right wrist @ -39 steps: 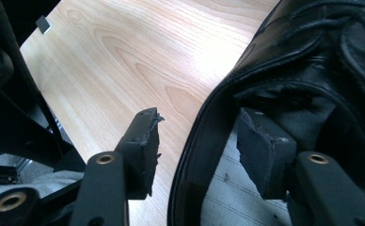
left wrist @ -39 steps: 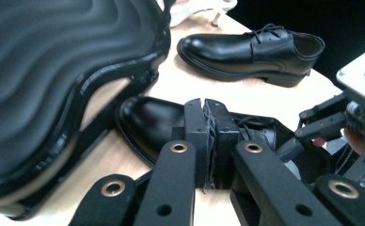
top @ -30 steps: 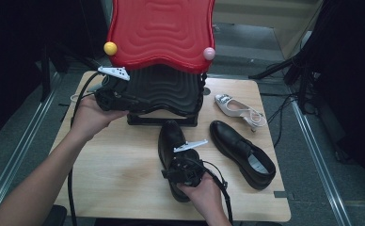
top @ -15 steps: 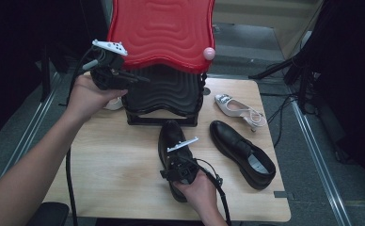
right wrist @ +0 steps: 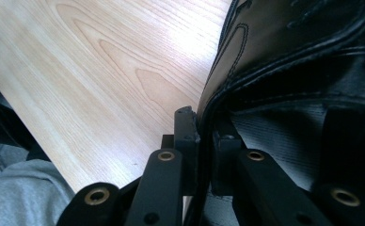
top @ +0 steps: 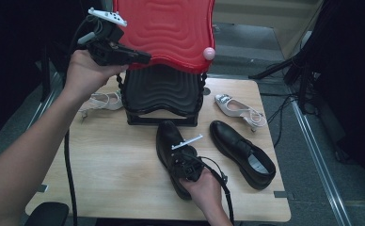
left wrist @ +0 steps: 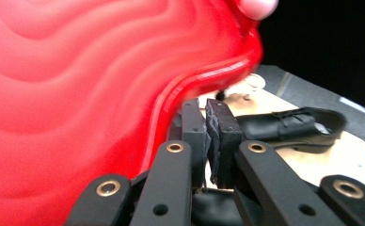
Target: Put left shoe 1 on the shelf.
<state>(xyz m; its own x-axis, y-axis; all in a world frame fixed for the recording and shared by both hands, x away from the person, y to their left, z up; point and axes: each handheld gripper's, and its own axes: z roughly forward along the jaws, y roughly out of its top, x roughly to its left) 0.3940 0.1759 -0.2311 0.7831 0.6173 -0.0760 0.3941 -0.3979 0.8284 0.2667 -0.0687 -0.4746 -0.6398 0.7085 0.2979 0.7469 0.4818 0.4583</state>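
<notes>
shoe in hand: glossy black leather lace-up shoe [top: 171, 148] lies near the middle of the pale wood-grain table [top: 110, 174], toe toward the rack; stitched seams show in the right gripper view.
right gripper [top: 186, 162]: its jaws have just been closing and now pinch the side wall of the shoe's collar [right wrist: 204, 122], one pad outside, one inside.
left gripper [top: 138, 57]: raised off the table at the left edge of the glossy red wavy plastic lid [top: 171, 28]; pads pressed together with nothing between them.
rack: black ribbed wavy plastic shoe rack [top: 164, 94] stands under the red lid; a pink ball knob [top: 209, 53] sits at the lid's right corner.
counts: two black leather shoes, the second [top: 242, 150] just right of the first, not touching; two pale strappy heeled sandals, one [top: 100, 100] left of the rack, one [top: 239, 109] right of it.
room: bare wood left and in front of the gripped shoe; second shoe's heel lies close to the right table edge.
</notes>
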